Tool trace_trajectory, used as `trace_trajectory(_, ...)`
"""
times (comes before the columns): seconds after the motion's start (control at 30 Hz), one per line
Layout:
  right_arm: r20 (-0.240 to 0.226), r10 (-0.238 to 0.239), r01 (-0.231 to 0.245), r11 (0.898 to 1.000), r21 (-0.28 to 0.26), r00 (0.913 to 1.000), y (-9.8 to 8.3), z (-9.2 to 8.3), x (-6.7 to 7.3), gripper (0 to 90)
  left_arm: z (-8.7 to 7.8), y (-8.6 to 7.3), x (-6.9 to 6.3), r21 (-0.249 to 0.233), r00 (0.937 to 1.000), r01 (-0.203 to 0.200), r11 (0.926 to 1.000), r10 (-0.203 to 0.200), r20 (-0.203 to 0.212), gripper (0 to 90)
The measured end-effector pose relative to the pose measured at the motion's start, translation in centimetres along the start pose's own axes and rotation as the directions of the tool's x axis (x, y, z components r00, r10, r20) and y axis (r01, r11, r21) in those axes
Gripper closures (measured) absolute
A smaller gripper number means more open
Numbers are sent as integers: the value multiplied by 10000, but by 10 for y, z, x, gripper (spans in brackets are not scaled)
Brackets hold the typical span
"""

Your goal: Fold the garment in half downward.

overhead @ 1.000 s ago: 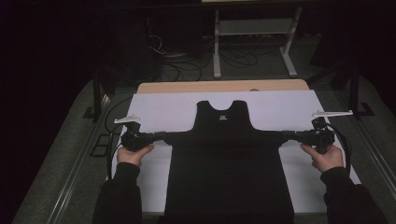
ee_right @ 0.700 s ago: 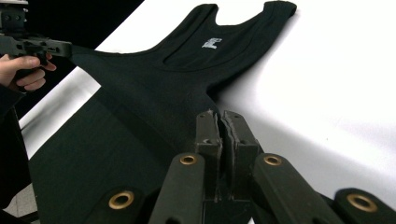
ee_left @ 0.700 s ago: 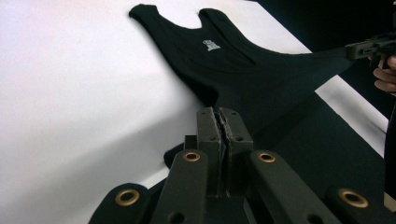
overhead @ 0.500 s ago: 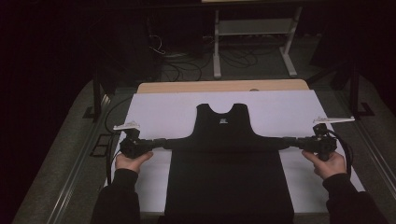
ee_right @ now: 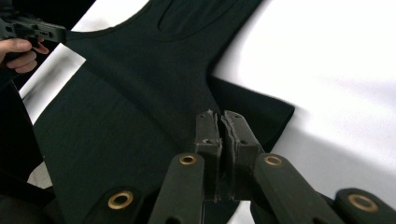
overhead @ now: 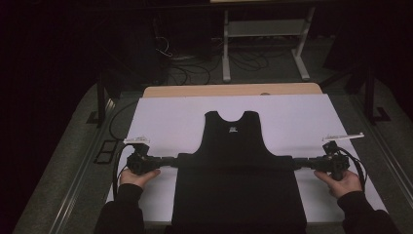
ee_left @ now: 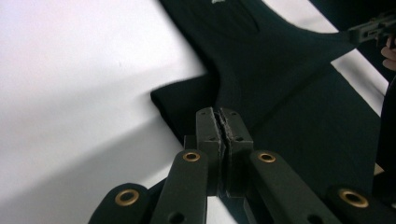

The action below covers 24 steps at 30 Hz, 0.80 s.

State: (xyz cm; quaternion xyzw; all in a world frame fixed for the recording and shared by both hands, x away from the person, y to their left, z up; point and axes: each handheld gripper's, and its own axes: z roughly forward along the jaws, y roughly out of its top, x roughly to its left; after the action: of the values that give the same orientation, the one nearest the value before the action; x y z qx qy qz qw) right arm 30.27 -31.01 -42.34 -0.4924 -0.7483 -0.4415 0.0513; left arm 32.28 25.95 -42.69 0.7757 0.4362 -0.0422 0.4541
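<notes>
You have drawn both hands toward six o'clock and lower, so the black shirt (overhead: 237, 180) lies nearly flat at the white sheet's (overhead: 170, 117) centre. Your left gripper (overhead: 168, 161) at nine o'clock and right gripper (overhead: 299, 163) at three o'clock each pinch a folded side edge; releasing looks next.

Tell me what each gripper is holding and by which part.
Both hold the black garment. The left gripper is shut on its left side edge and the right gripper on its right side edge, the cloth stretched between them.

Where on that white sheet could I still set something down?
Bare white sheet lies left and right of the black shirt and beyond its collar, up to the wooden edge. It is crowded where the left gripper and right gripper pinch the shirt.
</notes>
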Motion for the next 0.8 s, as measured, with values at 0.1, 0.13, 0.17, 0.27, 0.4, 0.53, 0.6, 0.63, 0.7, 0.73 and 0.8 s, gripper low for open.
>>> trace_trajectory(0.1, 40, 53, -54, 9998, 216, 10000, -3, 2, -1, 835, 1, -3, -1, 201, 10000, 30, 9998, -30, 24, 867)
trace_trajectory(0.13, 50, 78, -79, 9996, 253, 10000, -5, 3, -1, 836, 2, -4, -1, 229, 10000, 43, 9997, -44, 27, 867)
trace_trajectory(0.17, 29, 179, -180, 9994, 305, 9998, -5, 2, -1, 835, 2, -5, -1, 302, 10000, 47, 9995, -48, 41, 867)
trace_trajectory(0.27, 13, 184, -184, 9993, 335, 9998, -8, 2, -2, 835, 3, -7, -1, 466, 9999, 92, 9989, -95, 60, 866)
trace_trajectory(0.4, 44, 258, -260, 9983, 526, 9997, -10, 4, -2, 834, 4, -9, -2, 560, 9999, 119, 9984, -122, 56, 866)
trace_trajectory(0.53, 61, 342, -346, 9971, 674, 9994, -13, 4, -3, 834, 4, -10, -2, 657, 9999, 109, 9978, -112, 39, 865)
trace_trajectory(0.6, 63, 426, -429, 9963, 748, 9991, -14, 4, -3, 834, 4, -11, -2, 680, 9999, 164, 9976, -166, 23, 866)
trace_trajectory(0.63, 67, 423, -427, 9963, 749, 9991, -14, 5, -3, 834, 4, -11, -1, 707, 9999, 170, 9974, -171, 15, 866)
trace_trajectory(0.7, 73, 458, -462, 9957, 802, 9989, -16, 5, -3, 834, 4, -12, -2, 758, 9999, 163, 9970, -163, -9, 866)
trace_trajectory(0.73, 64, 511, -514, 9949, 865, 9987, -16, 5, -2, 834, 4, -12, -2, 771, 9999, 160, 9969, -160, -9, 866)
trace_trajectory(0.8, 87, 511, -517, 9948, 883, 9987, -17, 5, -2, 834, 4, -13, -2, 802, 9999, 133, 9967, -133, -3, 865)
